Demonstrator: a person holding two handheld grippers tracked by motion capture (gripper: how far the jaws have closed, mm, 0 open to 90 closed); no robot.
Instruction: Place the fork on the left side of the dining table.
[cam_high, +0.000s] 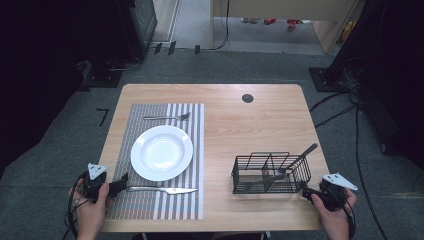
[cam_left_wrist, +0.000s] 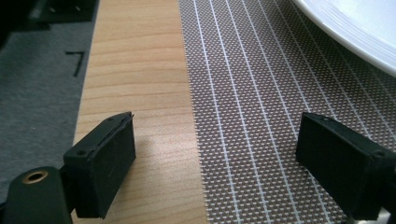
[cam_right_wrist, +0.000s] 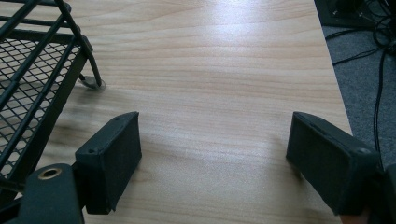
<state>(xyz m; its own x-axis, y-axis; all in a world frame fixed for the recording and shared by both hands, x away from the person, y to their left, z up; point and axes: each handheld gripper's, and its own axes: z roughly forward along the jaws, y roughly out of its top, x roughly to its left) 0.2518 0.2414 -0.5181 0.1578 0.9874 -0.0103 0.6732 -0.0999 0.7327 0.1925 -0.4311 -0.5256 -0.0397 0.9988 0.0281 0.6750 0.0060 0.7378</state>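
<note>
Left claw (cam_high: 121, 183) sits lower left of the high view, jaws spread wide and empty, tips just beside the handle end of a table knife (cam_high: 162, 190) that lies flat along the near edge of the striped placemat (cam_high: 150, 205). In the left gripper view the pads (cam_left_wrist: 105, 161) straddle the mat's edge, bare wood surface (cam_left_wrist: 135, 70) on one side, weave on the other, with the white plate (cam_left_wrist: 359, 32) rim in the upper right corner. Right claw (cam_high: 306, 192) rests lower right, likewise open and holding nothing, close beside the black wire caddy (cam_high: 272, 175), where one dark-handled utensil (cam_high: 300, 156) leans out. A fork (cam_high: 167, 117) lies beyond the plate, upper part of the mat. Knife judged light, rigid, smooth steel, so slippery and thin against the mat; little height to get pads under. Best hold looks to be across the handle near its end, squeezing the flat sides, then tilting it up off the weave. Plate is fragile; keep clear of its rim.
</note>
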